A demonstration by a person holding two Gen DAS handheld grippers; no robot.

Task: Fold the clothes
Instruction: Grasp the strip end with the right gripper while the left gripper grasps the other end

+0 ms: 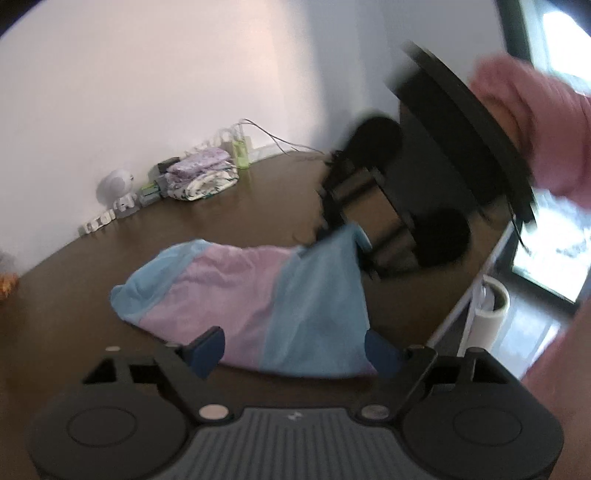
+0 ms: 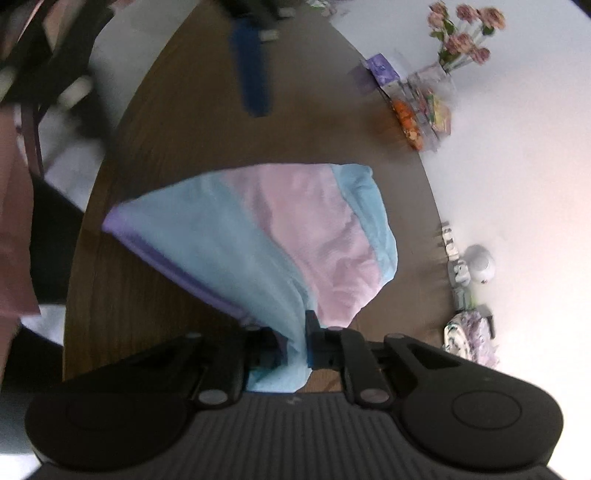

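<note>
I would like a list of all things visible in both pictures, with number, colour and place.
garment: one, blue, pink and purple, on the table, one end lifted
table: one, brown wood
folded clothes: one stack, purple and white, by the wall
flowers: one bunch, pink, by the wall
white bin: one, on the floor
right gripper: black, blue pads, shut on the garment
left gripper: black, blue pads, open
sleeve: pink
</note>
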